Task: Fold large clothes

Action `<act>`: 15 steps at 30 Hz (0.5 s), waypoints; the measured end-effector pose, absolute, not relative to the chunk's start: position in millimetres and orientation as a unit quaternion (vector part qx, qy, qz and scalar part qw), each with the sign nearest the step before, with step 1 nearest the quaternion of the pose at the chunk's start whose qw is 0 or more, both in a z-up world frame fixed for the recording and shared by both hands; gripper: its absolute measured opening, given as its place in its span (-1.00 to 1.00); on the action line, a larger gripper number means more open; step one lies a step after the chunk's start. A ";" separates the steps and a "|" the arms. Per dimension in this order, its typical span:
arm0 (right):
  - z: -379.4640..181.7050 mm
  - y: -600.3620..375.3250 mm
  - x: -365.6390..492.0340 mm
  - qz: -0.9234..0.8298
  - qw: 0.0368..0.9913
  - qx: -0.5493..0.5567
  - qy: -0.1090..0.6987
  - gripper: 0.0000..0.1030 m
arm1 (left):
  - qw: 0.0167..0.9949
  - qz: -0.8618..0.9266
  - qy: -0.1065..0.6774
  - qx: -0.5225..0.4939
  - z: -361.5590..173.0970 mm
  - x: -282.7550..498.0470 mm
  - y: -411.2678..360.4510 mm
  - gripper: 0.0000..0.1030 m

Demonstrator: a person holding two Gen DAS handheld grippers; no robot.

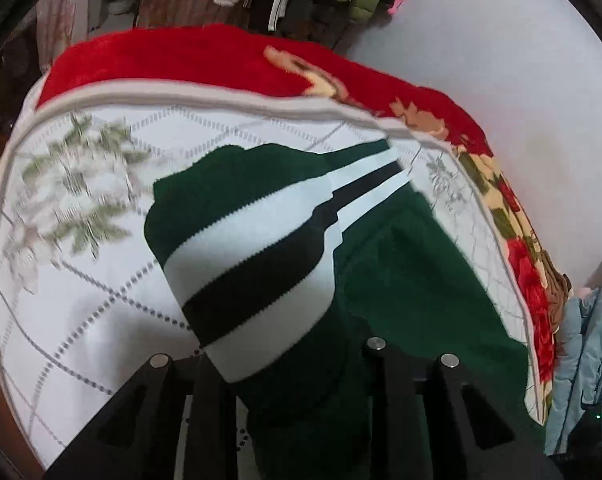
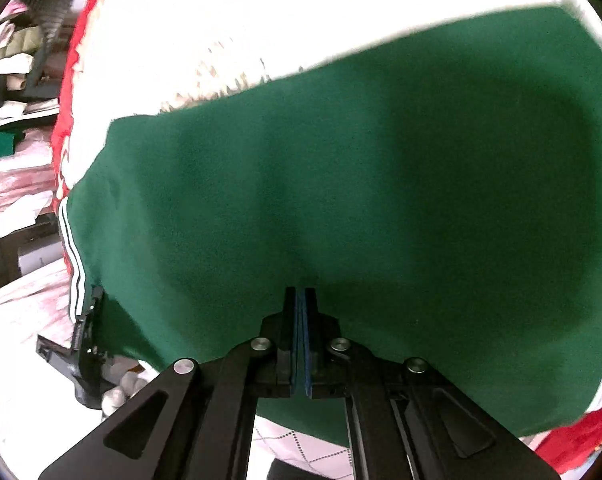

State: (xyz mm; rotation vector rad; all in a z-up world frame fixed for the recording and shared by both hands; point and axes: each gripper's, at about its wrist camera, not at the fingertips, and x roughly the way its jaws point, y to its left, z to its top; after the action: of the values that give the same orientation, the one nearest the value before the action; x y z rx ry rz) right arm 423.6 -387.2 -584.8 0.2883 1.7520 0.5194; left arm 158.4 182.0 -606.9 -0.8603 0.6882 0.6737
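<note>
Lifting the green sweater (image 2: 341, 184) off the bed (image 1: 81, 300) to fold it.
My right tongs (image 2: 301, 296) pinch its cloth; left tongs (image 1: 297, 364) clamp the striped edge (image 1: 257, 280). I should lift both evenly.

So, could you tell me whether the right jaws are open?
No, the right gripper is shut on the green garment.

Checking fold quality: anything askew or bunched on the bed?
The green garment lies skewed: its striped sleeve runs diagonally over the body, not flat. The right gripper pinches the fabric. Nothing torn or spilled.
</note>
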 end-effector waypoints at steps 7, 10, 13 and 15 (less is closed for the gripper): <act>-610.3 -361.9 409.7 0.180 0.636 0.025 0.750 -1.00 | 0.825 0.302 0.326 -0.351 -560.8 158.5 181.8 -0.61; -613.6 -345.1 416.1 0.172 0.639 0.003 0.750 -1.00 | 0.838 0.295 0.331 -0.317 -545.9 164.4 170.1 -0.62; -600.3 -364.3 420.4 0.215 0.611 0.070 0.759 -0.96 | 0.850 0.287 0.329 -0.296 -530.3 173.5 161.2 -0.63; -578.6 -395.1 419.8 0.237 0.614 0.133 0.741 -0.81 | 0.856 0.282 0.326 -0.287 -519.7 175.7 155.7 -0.63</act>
State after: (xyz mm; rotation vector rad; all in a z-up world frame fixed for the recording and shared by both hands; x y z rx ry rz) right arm 419.8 -395.1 -578.6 0.3063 1.7091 0.5464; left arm 175.7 155.7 -519.7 -0.6024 0.6844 0.5929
